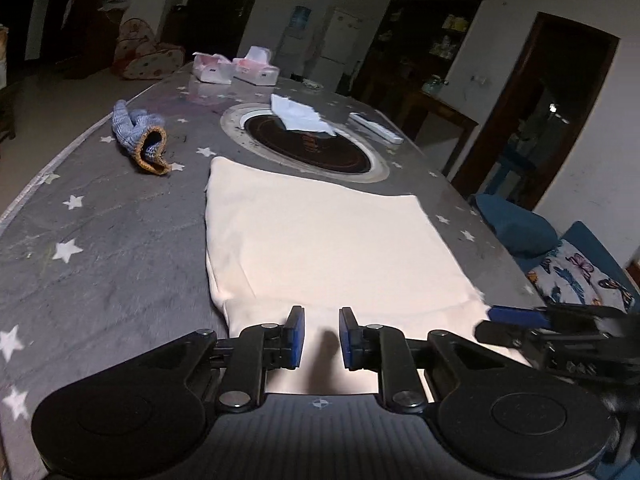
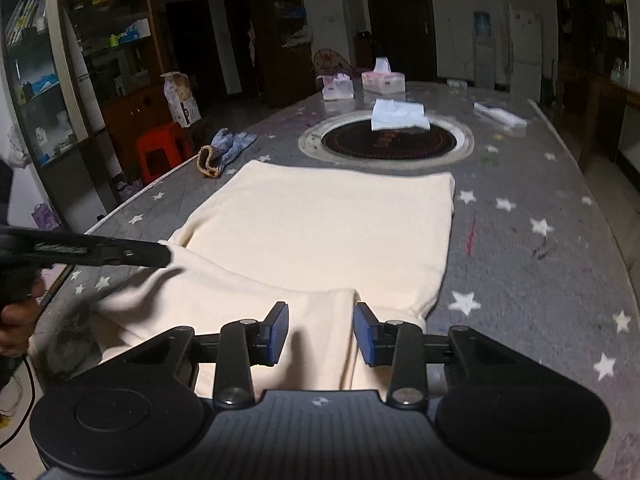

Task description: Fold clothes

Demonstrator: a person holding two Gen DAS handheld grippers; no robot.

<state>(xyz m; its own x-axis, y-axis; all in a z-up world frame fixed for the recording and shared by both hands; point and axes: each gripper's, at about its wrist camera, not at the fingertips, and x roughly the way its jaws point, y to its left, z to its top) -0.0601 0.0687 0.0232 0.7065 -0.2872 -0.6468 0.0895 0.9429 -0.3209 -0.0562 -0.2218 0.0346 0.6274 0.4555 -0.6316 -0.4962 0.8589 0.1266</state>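
Note:
A cream garment [image 1: 320, 248] lies flat on the grey star-patterned table, folded into a rough rectangle; it also shows in the right wrist view [image 2: 320, 232]. My left gripper [image 1: 321, 338] is open, its blue pads above the garment's near edge, holding nothing. My right gripper [image 2: 321, 334] is open over the near folded flap of the garment. The right gripper's fingers [image 1: 516, 318] show at the right in the left wrist view. The left gripper's finger [image 2: 100, 252] shows at the left in the right wrist view, beside the garment's left corner.
A blue knitted glove [image 1: 138, 136] lies at the far left of the table [image 1: 100, 240]. A round black hotplate [image 1: 308, 144] with white tissue [image 1: 300, 116] sits beyond the garment. Tissue packs [image 1: 236, 68] and a remote [image 1: 376, 128] lie further back. A blue sofa [image 1: 516, 228] stands right.

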